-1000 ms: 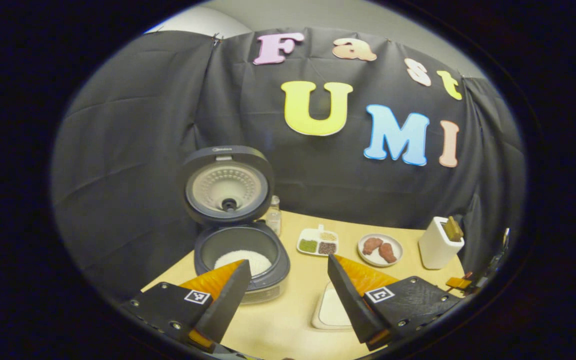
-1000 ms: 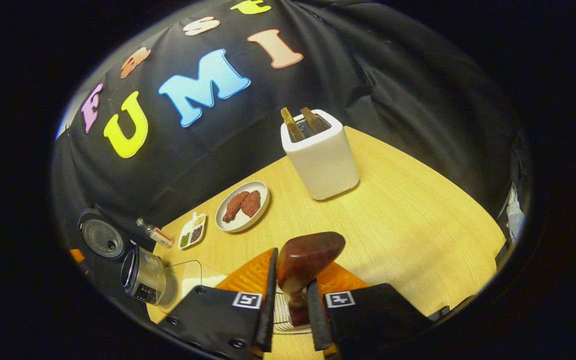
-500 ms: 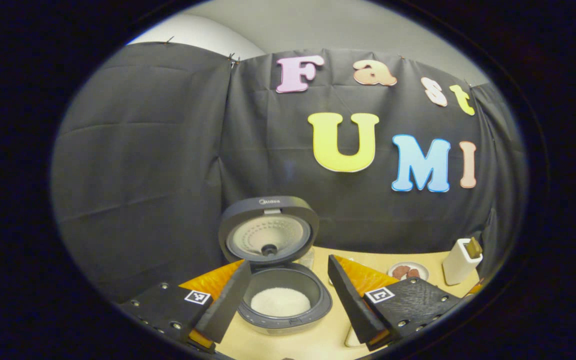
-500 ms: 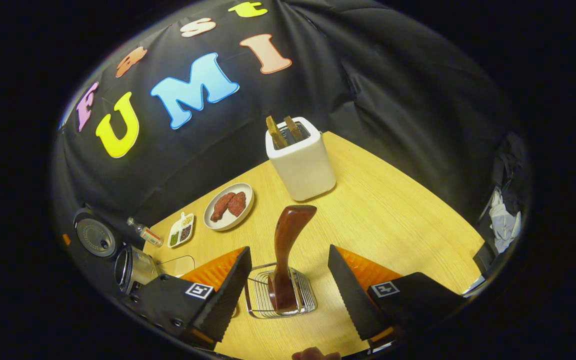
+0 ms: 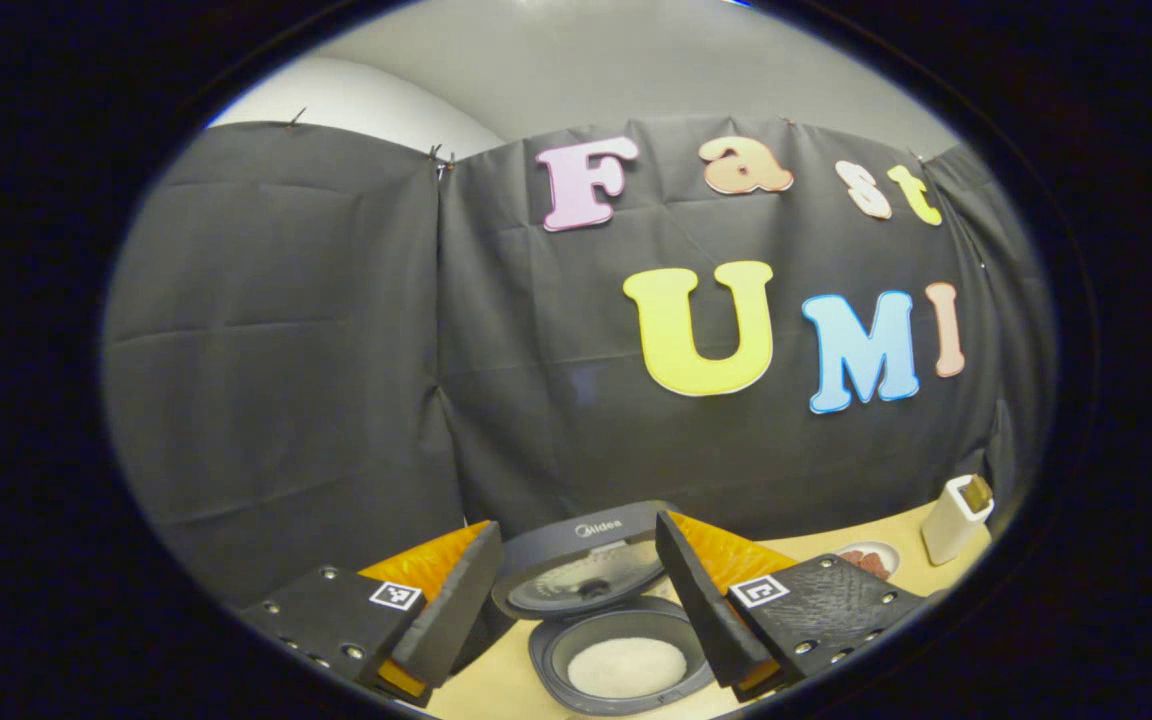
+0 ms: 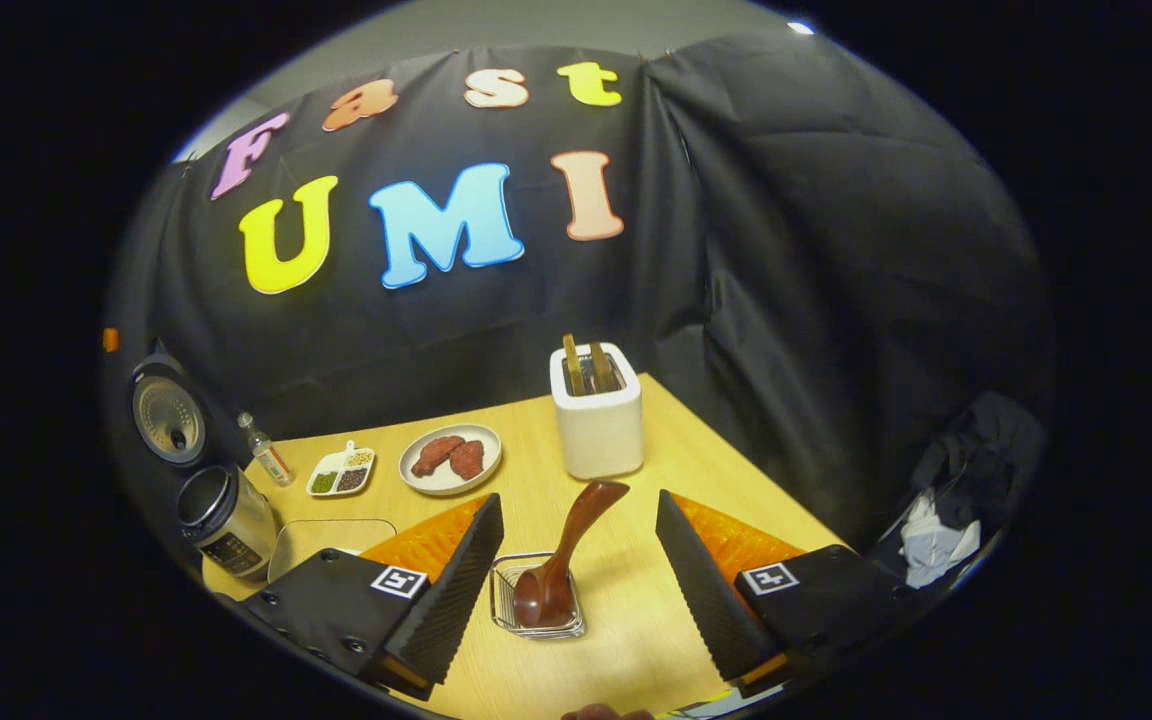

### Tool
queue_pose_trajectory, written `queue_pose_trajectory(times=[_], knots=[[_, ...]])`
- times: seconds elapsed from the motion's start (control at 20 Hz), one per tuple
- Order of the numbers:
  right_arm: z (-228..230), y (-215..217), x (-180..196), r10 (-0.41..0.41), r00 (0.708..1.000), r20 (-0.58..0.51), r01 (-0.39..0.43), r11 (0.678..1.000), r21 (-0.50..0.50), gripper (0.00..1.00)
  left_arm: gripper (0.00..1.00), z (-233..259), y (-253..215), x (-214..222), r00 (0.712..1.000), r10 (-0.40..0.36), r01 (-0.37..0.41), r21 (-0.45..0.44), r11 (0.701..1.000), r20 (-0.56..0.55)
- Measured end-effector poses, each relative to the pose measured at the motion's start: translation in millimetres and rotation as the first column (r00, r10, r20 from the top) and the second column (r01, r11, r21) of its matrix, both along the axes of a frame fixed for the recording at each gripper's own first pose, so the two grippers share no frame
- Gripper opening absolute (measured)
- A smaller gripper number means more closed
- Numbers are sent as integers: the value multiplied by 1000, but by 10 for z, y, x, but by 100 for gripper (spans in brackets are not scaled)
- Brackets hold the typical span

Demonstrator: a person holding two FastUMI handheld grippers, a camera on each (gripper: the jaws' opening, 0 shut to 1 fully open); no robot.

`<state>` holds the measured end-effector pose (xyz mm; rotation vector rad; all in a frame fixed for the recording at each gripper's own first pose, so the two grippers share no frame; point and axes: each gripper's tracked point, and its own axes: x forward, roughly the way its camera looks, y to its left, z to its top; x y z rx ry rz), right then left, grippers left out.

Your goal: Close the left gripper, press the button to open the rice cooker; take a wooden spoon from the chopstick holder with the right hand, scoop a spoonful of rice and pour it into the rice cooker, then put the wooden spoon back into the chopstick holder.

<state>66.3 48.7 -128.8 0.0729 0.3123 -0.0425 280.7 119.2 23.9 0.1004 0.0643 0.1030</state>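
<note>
The rice cooker (image 5: 616, 640) stands with its lid (image 5: 586, 580) up and white rice (image 5: 626, 665) in the pot. My left gripper (image 5: 577, 527) hangs open in front of it, apart from it, with nothing between its fingers. In the right gripper view the cooker (image 6: 226, 520) sits at the far left. A dark wooden spoon (image 6: 571, 545) leans in the wire chopstick holder (image 6: 536, 610) on the table. My right gripper (image 6: 579, 500) is open above the holder, its fingers wide on either side of the spoon and not touching it.
On the wooden table (image 6: 736, 470) stand a white toaster (image 6: 596, 410), a plate of meat (image 6: 449, 458), a divided dish (image 6: 341, 472), a small bottle (image 6: 266, 455) and a shallow tray (image 6: 321, 535) beside the cooker. Crumpled cloth (image 6: 936, 530) lies off the table's right edge.
My right gripper opened, let go of the spoon in the holder and drew back from it. The left gripper tilted upward, so the cooker sank low in its view.
</note>
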Motion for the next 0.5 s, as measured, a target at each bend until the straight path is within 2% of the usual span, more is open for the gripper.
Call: queue_pose_trajectory(times=[0.15, 0.3, 0.4, 0.5], knots=[[280, 99, -208, 3, 998, 69, 2, 997, -73, 98, 96, -178, -62, 336, 998, -50, 49, -21, 999, -29], [396, 146, -472, -29, 997, 77, 33, 998, -49, 98, 96, -412, -114, 680, 996, -74, 69, -84, 994, -50], [448, 141, -650, -60, 995, 84, 62, 998, -24, 98, 96, -507, -100, 909, 996, -66, 62, -81, 995, -53], [469, 9, -786, -100, 991, 94, 105, 993, -55, 98, 96, -554, -110, 1104, 996, -70, 66, -75, 995, -52]])
